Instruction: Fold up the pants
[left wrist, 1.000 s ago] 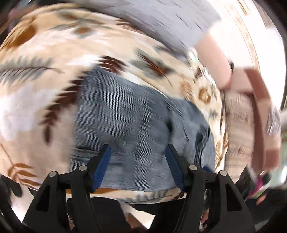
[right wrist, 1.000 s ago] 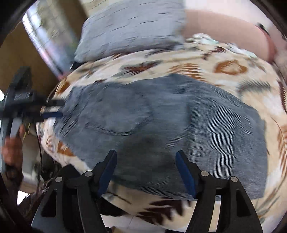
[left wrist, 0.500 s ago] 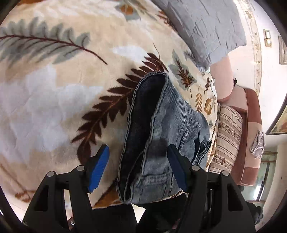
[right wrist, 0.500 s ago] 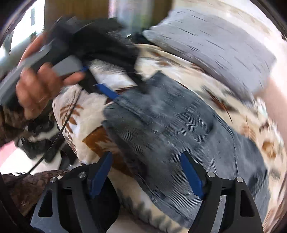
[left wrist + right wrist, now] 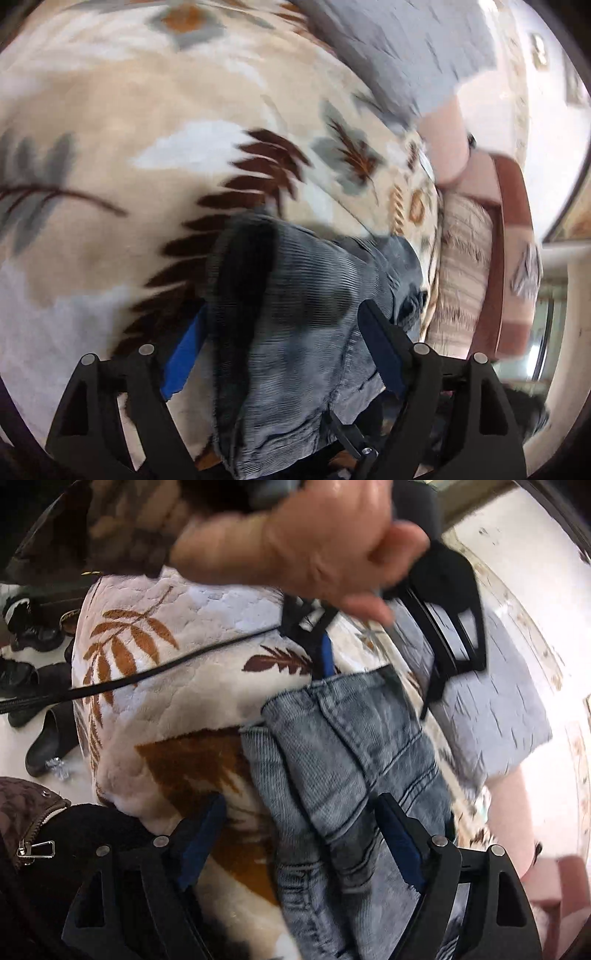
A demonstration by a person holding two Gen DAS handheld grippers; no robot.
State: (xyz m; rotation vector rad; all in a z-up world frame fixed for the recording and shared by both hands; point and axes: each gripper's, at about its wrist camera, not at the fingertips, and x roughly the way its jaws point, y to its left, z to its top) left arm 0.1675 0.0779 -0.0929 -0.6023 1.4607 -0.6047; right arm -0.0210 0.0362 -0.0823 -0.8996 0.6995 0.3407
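Leaf-patterned bedspread (image 5: 155, 155) covers the bed, with a grey pillow (image 5: 399, 48) beyond. Folded denim pants (image 5: 343, 760) lie on it, between the fingers of both grippers. Left gripper (image 5: 284, 343) has just been widening, right gripper (image 5: 303, 834) narrowing; neither presses the cloth

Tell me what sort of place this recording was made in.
Most likely a bedroom in a home. The folded grey-blue denim pants lie on a plush cream blanket with brown leaf print, spread over what looks like a bed, with a grey textured pillow at its far end and dark shoes on the floor beside it.
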